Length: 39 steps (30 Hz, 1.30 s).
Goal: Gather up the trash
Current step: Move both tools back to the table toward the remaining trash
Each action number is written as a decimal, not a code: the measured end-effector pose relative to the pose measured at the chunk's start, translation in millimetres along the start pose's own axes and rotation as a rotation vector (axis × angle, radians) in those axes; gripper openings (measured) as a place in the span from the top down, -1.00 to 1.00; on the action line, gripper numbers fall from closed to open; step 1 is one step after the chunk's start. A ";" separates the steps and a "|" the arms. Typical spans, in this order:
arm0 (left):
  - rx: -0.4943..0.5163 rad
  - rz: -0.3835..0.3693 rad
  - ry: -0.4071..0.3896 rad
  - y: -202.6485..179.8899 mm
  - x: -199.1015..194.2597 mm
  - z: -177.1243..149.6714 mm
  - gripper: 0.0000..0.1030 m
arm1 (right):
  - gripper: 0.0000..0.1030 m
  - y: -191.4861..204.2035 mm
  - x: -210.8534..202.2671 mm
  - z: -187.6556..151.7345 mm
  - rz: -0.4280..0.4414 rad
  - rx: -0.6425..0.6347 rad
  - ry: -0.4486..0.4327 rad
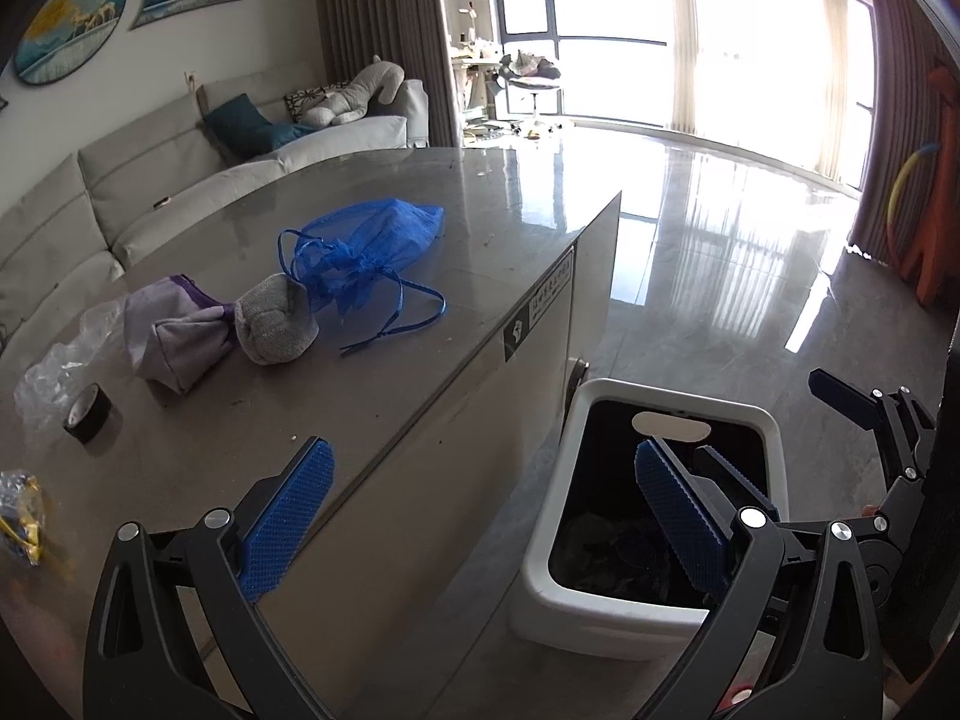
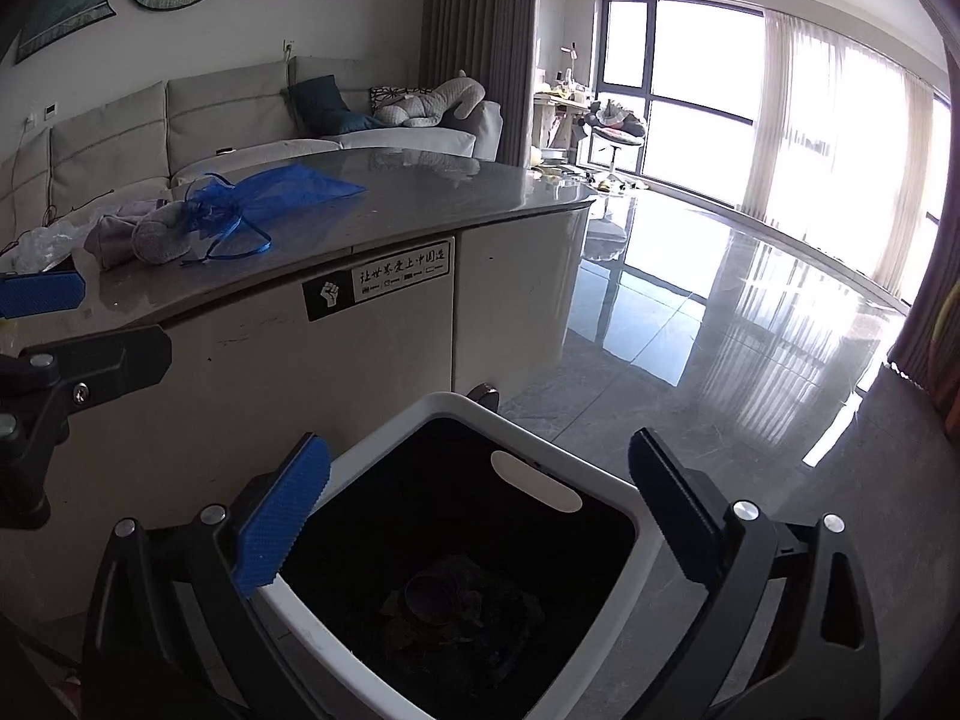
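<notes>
The right gripper hangs over the white trash bin at the lower centre of its view, jaws spread wide with nothing between them; dark crumpled scraps lie at the bin's bottom. The left gripper is also wide open and empty, straddling the grey table edge and the bin.

The remaining trash sits at centre-left of the left view: a blue mesh pouch, a grey sock ball touching a lilac cloth bundle, clear plastic wrap and a black tape roll near the left edge. All look light. The pouch is limp and slippery — best pinched at its gathered neck, not the loose ribbon. The sock ball should squash, so take it across its middle.
</notes>
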State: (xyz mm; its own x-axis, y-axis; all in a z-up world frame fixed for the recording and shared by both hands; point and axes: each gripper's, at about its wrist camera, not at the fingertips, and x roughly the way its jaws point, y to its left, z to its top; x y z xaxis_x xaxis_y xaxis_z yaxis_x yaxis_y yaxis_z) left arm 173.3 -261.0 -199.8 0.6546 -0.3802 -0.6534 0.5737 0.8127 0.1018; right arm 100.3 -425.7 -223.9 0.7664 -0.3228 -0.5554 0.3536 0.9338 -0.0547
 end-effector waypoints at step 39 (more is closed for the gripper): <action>-0.141 0.112 -0.108 81.3 -70.9 2.1 -0.92 | -0.92 64.1 -46.1 58.7 0.134 -0.040 -0.181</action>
State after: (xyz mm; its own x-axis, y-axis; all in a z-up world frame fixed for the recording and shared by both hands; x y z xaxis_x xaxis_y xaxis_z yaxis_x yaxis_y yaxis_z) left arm 174.6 -168.9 -143.7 0.7639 -0.3229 -0.5587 0.4246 0.9035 0.0584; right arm 119.1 -359.9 -153.0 0.8901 -0.2145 -0.4021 0.2235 0.9744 -0.0251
